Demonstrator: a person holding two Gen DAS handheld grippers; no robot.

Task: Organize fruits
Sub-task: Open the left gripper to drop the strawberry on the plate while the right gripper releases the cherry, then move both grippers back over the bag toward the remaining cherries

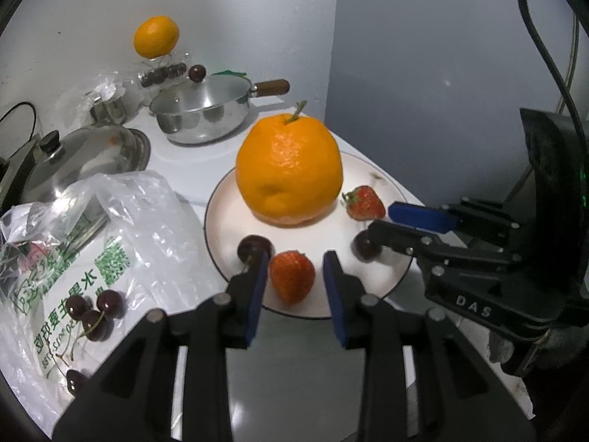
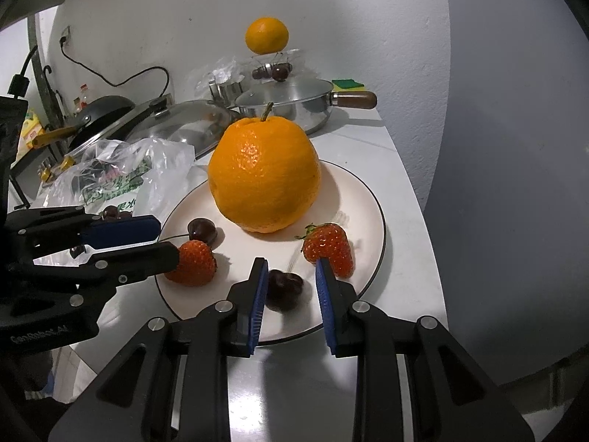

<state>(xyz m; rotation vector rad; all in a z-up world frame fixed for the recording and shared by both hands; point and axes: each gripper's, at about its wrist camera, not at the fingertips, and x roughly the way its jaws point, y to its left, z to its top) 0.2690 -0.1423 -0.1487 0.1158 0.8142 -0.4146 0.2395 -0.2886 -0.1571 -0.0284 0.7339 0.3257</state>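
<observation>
Nearest, the left claw point(image 1: 296, 261) stands slightly open astride a strawberry point(image 1: 292, 276) at the front of the plate point(image 1: 235, 221). Its left pad is just beside the fruit, its right pad clear of it, and nothing is gripped. The right claw point(image 2: 291, 265) is likewise narrowly parted over a cherry point(image 2: 284, 289) lying between its pads near the plate's front rim, not pinched. Further in lie a second strawberry point(image 2: 329, 248) to the right and a second cherry point(image 2: 201, 230) to the left, and behind them a big orange point(image 2: 263, 173), stem up. So the plate bears two strawberries, two cherries and one orange. Left of it, on a plastic bag point(image 1: 147, 221), four loose cherries point(image 1: 97, 313) show. Farthest back, a lidded pan point(image 2: 294, 105) and a small orange point(image 2: 267, 35) stand by the wall.
</observation>
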